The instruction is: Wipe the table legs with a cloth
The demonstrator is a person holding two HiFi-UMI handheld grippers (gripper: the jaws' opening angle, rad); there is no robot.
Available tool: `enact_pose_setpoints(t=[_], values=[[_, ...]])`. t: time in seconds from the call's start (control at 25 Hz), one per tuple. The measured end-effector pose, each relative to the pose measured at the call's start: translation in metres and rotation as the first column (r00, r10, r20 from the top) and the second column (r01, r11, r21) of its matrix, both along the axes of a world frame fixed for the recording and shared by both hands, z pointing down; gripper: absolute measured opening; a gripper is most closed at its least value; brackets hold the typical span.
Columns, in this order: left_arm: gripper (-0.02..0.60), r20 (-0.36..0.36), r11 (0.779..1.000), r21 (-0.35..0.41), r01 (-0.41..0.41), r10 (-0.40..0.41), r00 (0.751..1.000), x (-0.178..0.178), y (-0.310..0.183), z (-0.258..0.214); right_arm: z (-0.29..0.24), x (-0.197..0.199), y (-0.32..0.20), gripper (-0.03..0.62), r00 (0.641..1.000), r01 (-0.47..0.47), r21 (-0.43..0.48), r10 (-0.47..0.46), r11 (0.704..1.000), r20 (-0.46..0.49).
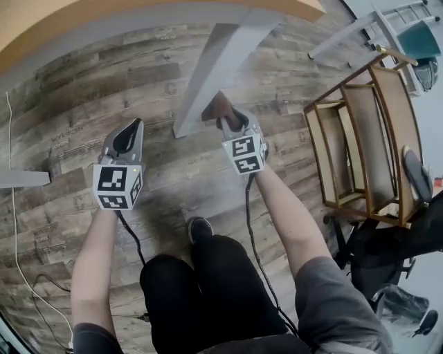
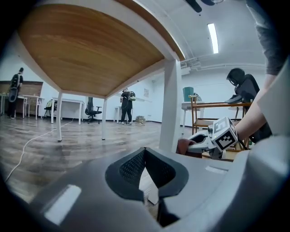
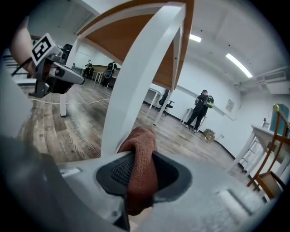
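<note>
A white table leg (image 1: pixel 211 69) slants down from the wooden tabletop (image 1: pixel 173 14) to the plank floor. My right gripper (image 1: pixel 232 119) is shut on a brown cloth (image 1: pixel 219 107), which is pressed against the leg's lower end, just above the floor. In the right gripper view the cloth (image 3: pixel 141 149) bulges out between the jaws of the right gripper (image 3: pixel 141 161) and touches the leg (image 3: pixel 136 77). My left gripper (image 1: pixel 136 126) hovers over the floor to the left of the leg, shut on nothing. Seen from the left gripper (image 2: pixel 145 152), the leg (image 2: pixel 171 104) stands ahead and the cloth (image 2: pixel 183 146) beside it.
A wooden shelf cart (image 1: pixel 360 138) stands to the right. The person's legs and a shoe (image 1: pixel 199 228) are just behind the grippers. A white cable (image 1: pixel 14 228) runs along the floor at left, beside another white leg (image 1: pixel 21 178). People (image 3: pixel 201 108), desks and chairs stand far off.
</note>
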State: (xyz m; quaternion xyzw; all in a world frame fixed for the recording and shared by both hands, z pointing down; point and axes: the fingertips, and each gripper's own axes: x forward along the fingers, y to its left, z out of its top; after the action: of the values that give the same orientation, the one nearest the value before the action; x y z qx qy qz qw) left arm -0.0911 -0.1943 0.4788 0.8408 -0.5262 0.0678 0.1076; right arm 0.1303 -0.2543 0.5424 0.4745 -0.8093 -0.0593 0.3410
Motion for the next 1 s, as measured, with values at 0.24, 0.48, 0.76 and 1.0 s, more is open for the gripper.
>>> enact_pose_setpoints(t=[0.24,0.48,0.76,1.0], values=[[0.018,0.005,0.999,-0.042,-0.011,0.011,1.000,0.016,0.040,-0.074,-0.069,-0.007,0.033,0.084,0.997,-0.015,-0.071,0.020,0.997,0.071],[0.018,-0.033,0.997,-0.072,0.025,-0.027,0.999,0.003,0.071,-0.162,-0.165,-0.020,0.084,0.084,0.972,-0.043,-0.139,0.074,0.989,0.224],[0.018,-0.026,0.998,-0.046,0.039,-0.040,0.999,-0.001,0.130,-0.263,-0.278,-0.056,0.148,0.084,0.969,0.014,-0.068,0.004,0.998,0.246],[0.018,-0.028,0.999,-0.045,0.032,-0.033,0.999,-0.020,0.183,-0.337,-0.369,-0.083,0.197,0.084,0.939,-0.025,-0.042,0.038,0.999,0.342]])
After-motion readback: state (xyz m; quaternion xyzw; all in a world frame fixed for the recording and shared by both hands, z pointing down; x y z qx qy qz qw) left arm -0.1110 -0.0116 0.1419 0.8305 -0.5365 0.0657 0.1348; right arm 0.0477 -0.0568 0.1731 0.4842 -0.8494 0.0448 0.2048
